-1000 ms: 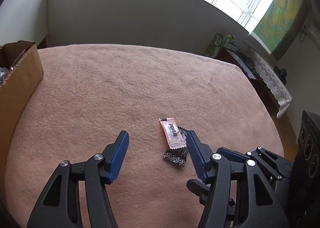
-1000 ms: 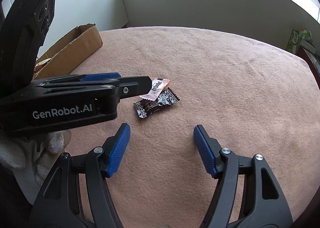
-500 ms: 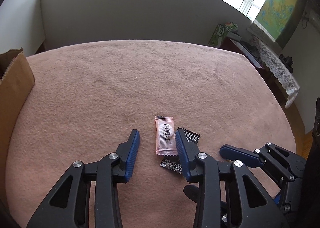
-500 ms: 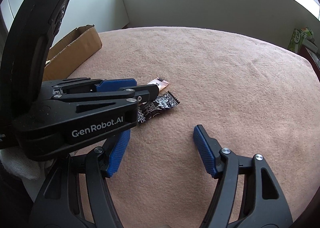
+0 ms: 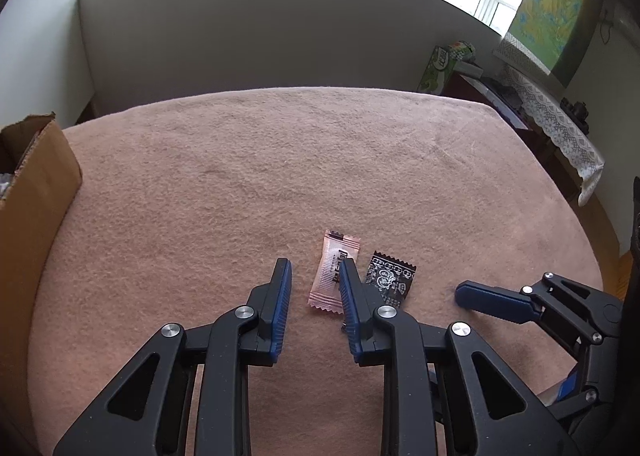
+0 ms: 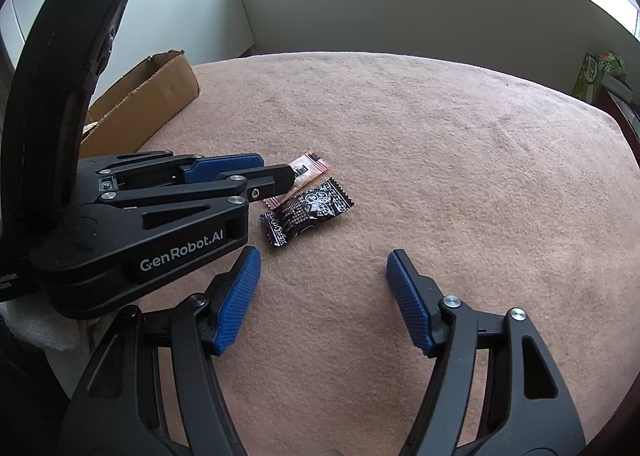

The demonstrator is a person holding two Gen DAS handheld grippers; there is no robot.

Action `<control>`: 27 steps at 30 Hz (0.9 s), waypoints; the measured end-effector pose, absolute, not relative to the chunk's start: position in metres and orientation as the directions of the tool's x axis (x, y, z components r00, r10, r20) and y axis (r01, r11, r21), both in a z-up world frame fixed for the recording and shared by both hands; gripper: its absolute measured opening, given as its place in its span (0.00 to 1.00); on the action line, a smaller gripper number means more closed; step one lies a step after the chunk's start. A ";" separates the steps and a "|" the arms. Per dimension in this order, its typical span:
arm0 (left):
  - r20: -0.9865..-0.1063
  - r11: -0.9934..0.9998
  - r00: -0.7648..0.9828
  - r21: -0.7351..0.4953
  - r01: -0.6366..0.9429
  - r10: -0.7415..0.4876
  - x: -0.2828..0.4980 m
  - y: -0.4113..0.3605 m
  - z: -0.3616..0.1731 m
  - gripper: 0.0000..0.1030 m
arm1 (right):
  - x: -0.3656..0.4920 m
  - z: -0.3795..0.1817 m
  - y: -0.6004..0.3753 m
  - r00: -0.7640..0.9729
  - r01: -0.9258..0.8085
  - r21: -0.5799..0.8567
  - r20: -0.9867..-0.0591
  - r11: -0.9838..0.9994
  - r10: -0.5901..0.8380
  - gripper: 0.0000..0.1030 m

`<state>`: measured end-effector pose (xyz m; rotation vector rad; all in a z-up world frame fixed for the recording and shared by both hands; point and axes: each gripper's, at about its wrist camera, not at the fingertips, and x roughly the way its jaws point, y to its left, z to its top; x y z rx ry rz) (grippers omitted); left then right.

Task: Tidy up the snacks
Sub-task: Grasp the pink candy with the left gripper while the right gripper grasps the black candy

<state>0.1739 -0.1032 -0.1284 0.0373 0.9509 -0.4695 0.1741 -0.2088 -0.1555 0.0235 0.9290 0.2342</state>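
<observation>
A pink snack packet [image 5: 333, 270] lies on the pink blanket next to a black patterned snack packet [image 5: 390, 276]; both also show in the right wrist view, pink [image 6: 308, 172] and black [image 6: 306, 212]. My left gripper [image 5: 316, 276] is low over the blanket, its jaws narrowed but apart, with the pink packet's lower end between them and its right finger [image 5: 352, 300] overlapping the packet's right edge. My right gripper [image 6: 324, 268] is open and empty, just short of the black packet. The left gripper's body [image 6: 160, 212] hides part of the pink packet.
An open cardboard box [image 5: 36, 192] stands at the blanket's left edge, also in the right wrist view [image 6: 148, 96]. A green carton [image 5: 444, 64] and a lace-covered side table [image 5: 560, 124] stand beyond the far right edge.
My left gripper has moved forward over the pink packet and its jaws have narrowed around it. The right gripper has stayed open and nearly still.
</observation>
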 end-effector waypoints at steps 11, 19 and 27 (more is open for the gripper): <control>-0.797 0.880 0.500 -0.082 0.468 -0.340 0.162 -0.131 -0.132 0.28 | 0.160 -0.157 -0.225 0.583 -0.158 0.099 -0.793 0.982 0.174 0.67; -0.799 0.895 0.489 -0.130 0.427 -0.349 0.180 -0.126 -0.131 0.21 | 0.165 -0.158 -0.209 0.583 -0.163 0.082 -0.796 0.983 0.163 0.67; -0.793 0.910 0.491 -0.185 0.371 -0.361 0.186 -0.100 -0.132 0.20 | 0.185 -0.164 -0.187 0.587 -0.199 0.023 -0.798 0.980 0.138 0.63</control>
